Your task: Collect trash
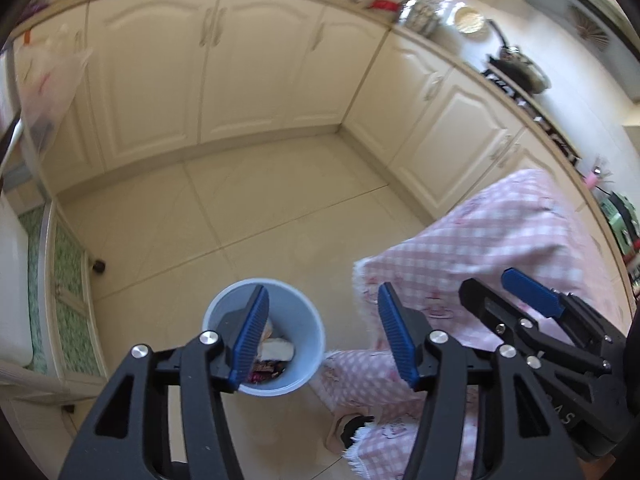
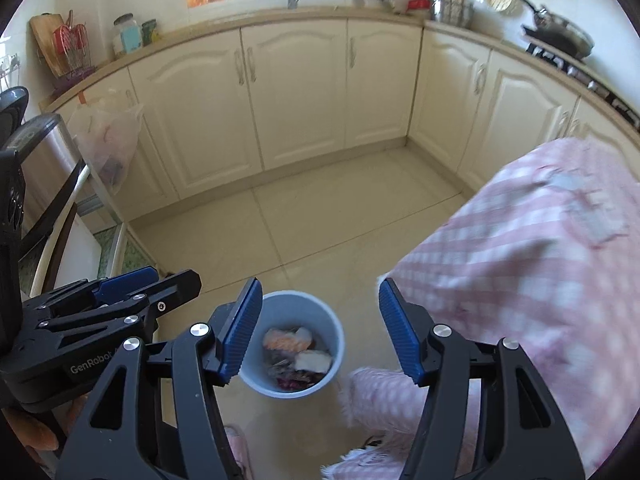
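A pale blue trash bin (image 1: 306,322) (image 2: 334,322) stands on the tiled floor below both grippers. In it lies mixed trash (image 1: 276,350) (image 2: 298,350): white and orange pieces, dark wrappers. My left gripper (image 1: 322,300) hangs above the bin and open, its blue pads wide apart with nothing between them; its left finger overlaps the bin's rim in the left wrist view. My right gripper (image 2: 318,286) is open too and empty, with the bin seen between its fingers. Each gripper shows in the other's view: the right gripper (image 1: 520,300) at right, the left gripper (image 2: 132,280) at left.
A pink checked cloth (image 1: 500,240) (image 2: 540,260) with a fringed edge hangs close on the right, reaching down beside the bin. Cream cabinets (image 2: 296,92) line the back and right. A plastic bag (image 2: 108,140) hangs at left. A pan (image 2: 560,36) sits on the stove.
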